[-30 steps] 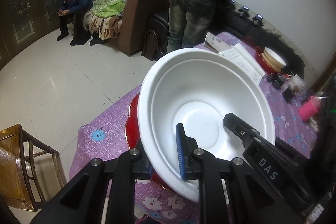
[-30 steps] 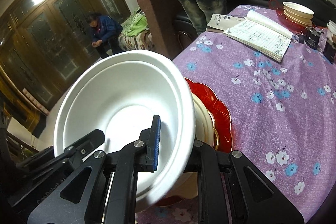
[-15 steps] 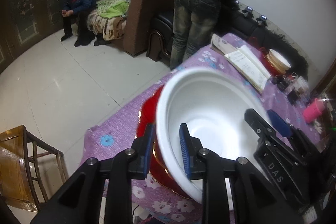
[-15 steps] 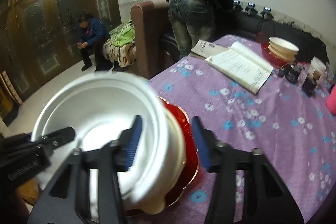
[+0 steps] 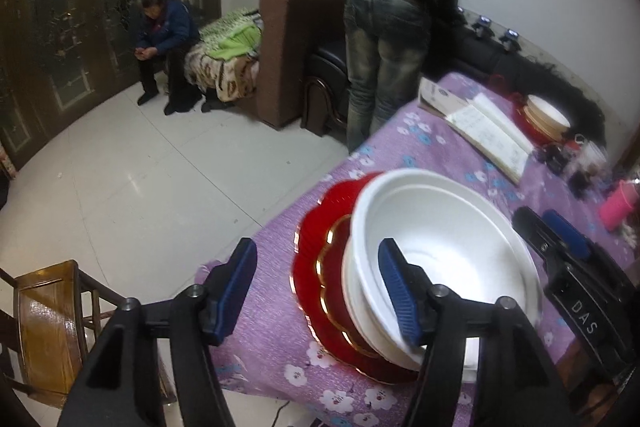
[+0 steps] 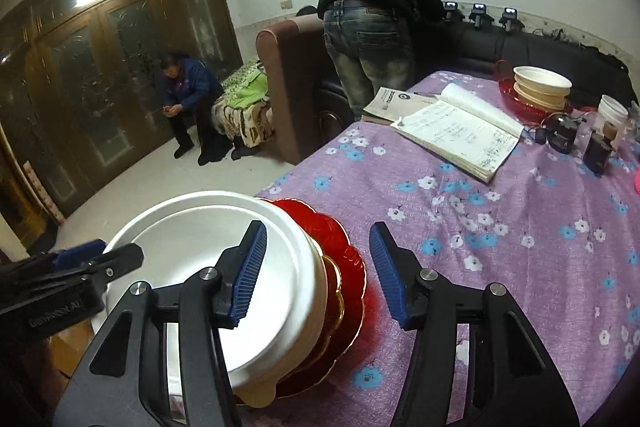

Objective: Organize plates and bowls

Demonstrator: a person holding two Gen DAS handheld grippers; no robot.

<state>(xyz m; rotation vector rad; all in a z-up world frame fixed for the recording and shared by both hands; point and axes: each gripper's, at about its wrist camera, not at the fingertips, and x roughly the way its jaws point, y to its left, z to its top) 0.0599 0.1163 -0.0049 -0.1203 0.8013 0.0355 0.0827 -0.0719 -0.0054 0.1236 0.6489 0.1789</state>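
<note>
A white bowl point(image 5: 448, 251) is seen nested on a stack of cream bowls and red gold-rimmed plates point(image 5: 316, 267) at the near left corner of the desk point(image 6: 500, 227), close to its left edge, beyond which open tiled floor point(image 5: 140, 179) lies. The left hand-held gripper point(image 5: 316, 287) is shown with its jaws opening; the bowl's near-left rim sits between the blue pads without being pressed. The right hand-held gripper point(image 6: 318, 271) is spread apart around the bowl's right rim, with no pad seen touching it. To the right of the stack, a broad stretch of flowered purple cloth is left free. Farther off, an open notebook point(image 6: 456, 131) is laid, and a second stack of bowls point(image 6: 540, 87) is set near the far edge. A wooden chair point(image 5: 48, 327) is seen below the near left corner.
</note>
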